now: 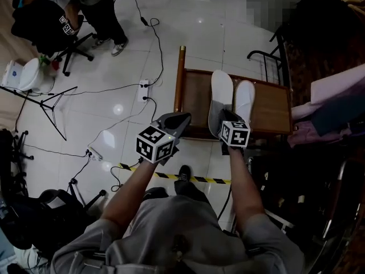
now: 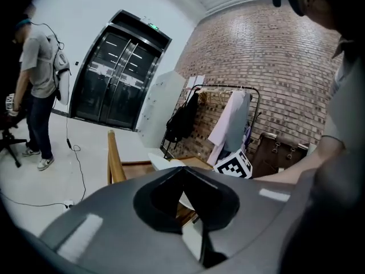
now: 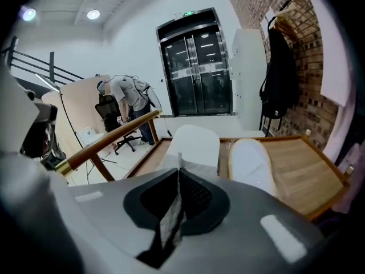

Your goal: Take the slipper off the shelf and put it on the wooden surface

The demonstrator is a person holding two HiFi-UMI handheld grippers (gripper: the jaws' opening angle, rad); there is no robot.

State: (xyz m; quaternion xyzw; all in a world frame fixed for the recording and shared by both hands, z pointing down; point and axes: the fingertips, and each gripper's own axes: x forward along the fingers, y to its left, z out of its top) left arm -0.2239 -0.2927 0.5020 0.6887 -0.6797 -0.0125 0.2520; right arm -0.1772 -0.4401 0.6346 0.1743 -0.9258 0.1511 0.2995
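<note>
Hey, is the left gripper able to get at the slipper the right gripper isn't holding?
Probably not directly: the right gripper and its held slipper lie between the left gripper and the free slipper.

slipper (image 1: 221, 87): white | lying flat | on wooden surface (image 1: 271, 110)

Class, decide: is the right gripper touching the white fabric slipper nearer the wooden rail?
Touching. In the right gripper view, the right gripper has its jaws closed on the thin grey upper of the white fabric slipper.
</note>
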